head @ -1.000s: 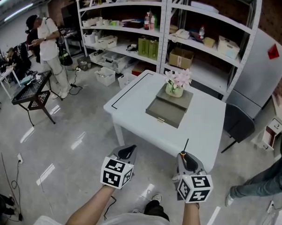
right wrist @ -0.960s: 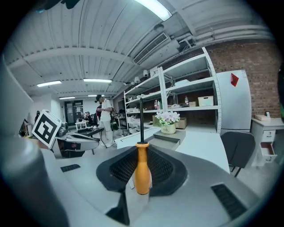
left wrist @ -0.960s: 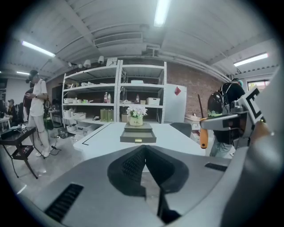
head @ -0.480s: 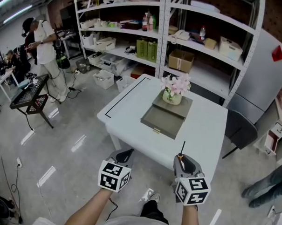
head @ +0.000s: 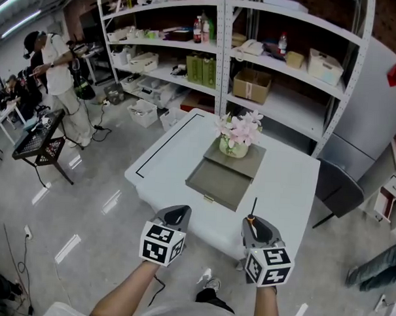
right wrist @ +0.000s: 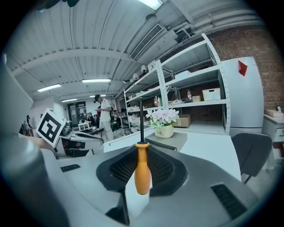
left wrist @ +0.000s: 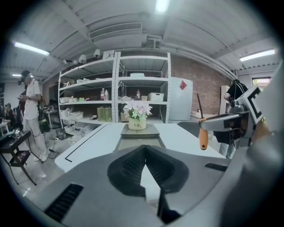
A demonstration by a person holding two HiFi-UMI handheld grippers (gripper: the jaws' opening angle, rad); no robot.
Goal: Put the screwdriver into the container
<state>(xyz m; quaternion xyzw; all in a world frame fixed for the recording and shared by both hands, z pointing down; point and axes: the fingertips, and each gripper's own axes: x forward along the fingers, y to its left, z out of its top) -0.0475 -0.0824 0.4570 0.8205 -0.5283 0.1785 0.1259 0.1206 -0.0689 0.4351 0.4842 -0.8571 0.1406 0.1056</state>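
Note:
My right gripper (head: 256, 223) is shut on the screwdriver (head: 251, 214), whose orange handle (right wrist: 142, 170) sits between the jaws while its black shaft points up and forward. I hold it in the air just short of the white table's (head: 285, 190) near edge. On the table stands the grey container (head: 218, 182), its drawer pulled open toward me, with a flower pot (head: 235, 137) on top. My left gripper (head: 176, 216) is shut on nothing, level with the right one. In the left gripper view the screwdriver (left wrist: 203, 135) hangs at the right, and the container (left wrist: 139, 138) lies straight ahead.
Metal shelves (head: 222, 63) full of boxes and bottles stand behind the table. A dark chair (head: 337, 188) is at the table's right side. A person (head: 57, 82) and a black cart (head: 38, 140) are far left. Someone's leg (head: 376, 273) shows at the lower right.
The table and container have come nearer and shifted left in the head view. Both grippers keep their places, and the right one still holds the screwdriver.

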